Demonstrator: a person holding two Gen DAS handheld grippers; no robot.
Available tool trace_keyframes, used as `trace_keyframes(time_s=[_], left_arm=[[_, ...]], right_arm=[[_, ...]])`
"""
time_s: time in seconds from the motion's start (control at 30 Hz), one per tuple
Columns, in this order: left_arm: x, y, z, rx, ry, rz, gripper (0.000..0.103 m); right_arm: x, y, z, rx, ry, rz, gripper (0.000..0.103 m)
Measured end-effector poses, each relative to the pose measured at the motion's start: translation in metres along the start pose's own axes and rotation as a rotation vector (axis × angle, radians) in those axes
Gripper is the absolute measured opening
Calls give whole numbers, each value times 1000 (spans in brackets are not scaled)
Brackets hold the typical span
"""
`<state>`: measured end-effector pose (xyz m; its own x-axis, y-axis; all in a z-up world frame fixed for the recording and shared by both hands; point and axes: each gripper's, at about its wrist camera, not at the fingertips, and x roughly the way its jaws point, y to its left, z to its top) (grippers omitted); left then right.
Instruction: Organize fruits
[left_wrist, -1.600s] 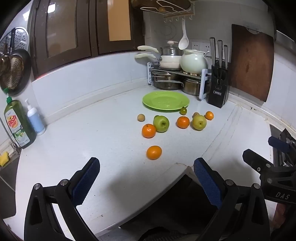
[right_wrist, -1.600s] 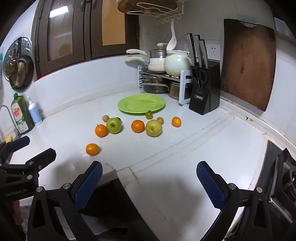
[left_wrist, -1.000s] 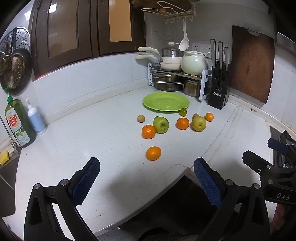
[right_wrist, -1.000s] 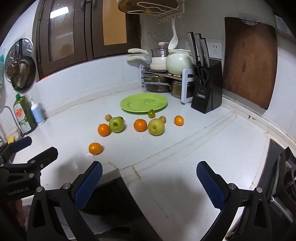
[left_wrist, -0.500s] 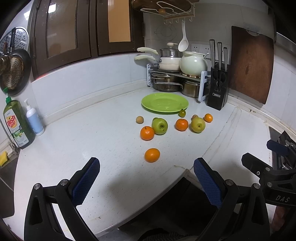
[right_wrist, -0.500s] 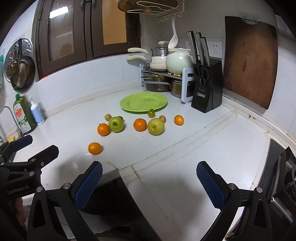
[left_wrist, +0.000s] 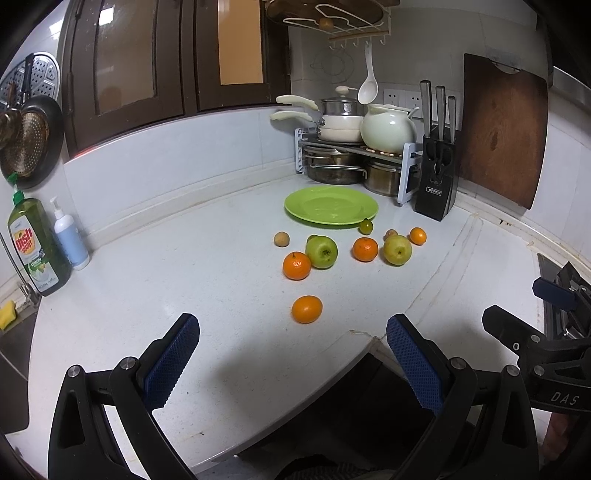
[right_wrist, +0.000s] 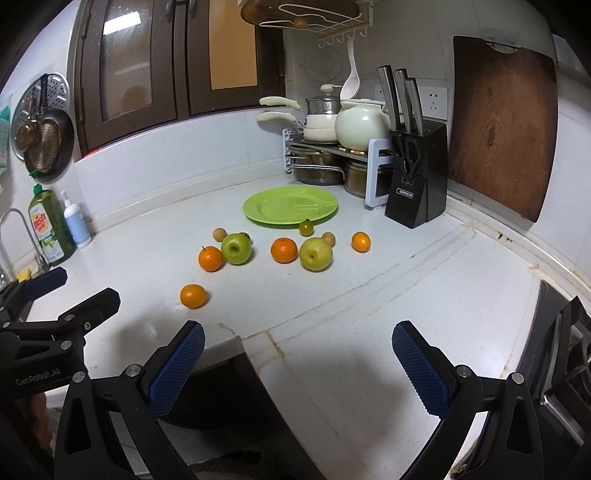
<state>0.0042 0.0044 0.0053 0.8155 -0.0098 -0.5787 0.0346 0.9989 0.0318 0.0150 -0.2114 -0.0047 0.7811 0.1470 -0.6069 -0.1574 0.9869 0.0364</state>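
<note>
Two labels, knife block (right_wrist: 413, 184) (OPPEIN), dish soap (left_wrist: 35, 247)

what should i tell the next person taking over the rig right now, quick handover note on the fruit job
Left gripper: open, holding nothing, near the counter's front edge.
Right gripper: open, holding nothing, beside it.
Green plate: bare, at the back by the pot rack.
Fruit: all loose on the counter in front of the plate: four oranges, nearest one alone in front, two green apples, a few small fruits.
Done: nothing on the plate.
Left: likely move every fruit onto the plate, starting with the nearest orange.
</note>
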Motion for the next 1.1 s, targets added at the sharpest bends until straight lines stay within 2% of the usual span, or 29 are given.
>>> trace_keyframes(time_s=[0.67,1.1], left_arm=[[2,4,-1,0,1,-2,103],[10,-7,1,15,11,-4,103]], right_arm=[[1,0,-2,3,-2,6,102],[7,-8,1,14,12,10,102]])
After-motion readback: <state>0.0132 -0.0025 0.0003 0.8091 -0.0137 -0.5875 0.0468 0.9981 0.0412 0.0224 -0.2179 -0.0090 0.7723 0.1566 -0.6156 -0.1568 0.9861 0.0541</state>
